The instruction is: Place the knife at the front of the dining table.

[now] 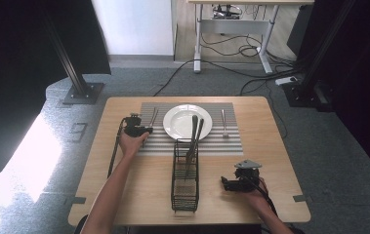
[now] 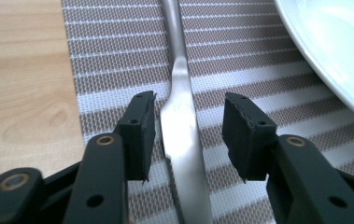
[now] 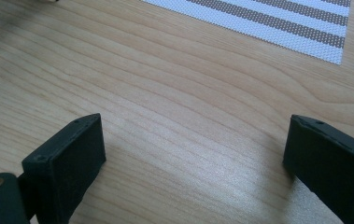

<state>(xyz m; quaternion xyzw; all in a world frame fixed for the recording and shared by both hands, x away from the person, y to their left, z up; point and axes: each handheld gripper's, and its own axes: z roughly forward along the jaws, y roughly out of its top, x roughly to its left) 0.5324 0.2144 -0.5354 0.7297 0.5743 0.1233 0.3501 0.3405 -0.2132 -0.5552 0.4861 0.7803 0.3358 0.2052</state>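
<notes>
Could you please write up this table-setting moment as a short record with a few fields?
Surface: wooden table with a striped placemat
Plate: white plate at the placemat's middle
Left of plate: a utensil handle lies flat on the placemat
Right of plate: fork on the placemat
Caddy: black wire basket with two utensils standing in it
Left hand-held gripper: jaws open, straddling the handle with gaps on both sides
Right hand-held gripper: jaws wide open over bare wood, holding nothing

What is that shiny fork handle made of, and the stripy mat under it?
The fork looks like polished metal, probably steel: it is silvery and reflects light. The mat looks like woven plastic or fabric: a fine mesh weave shows in its brown and white stripes.
</notes>
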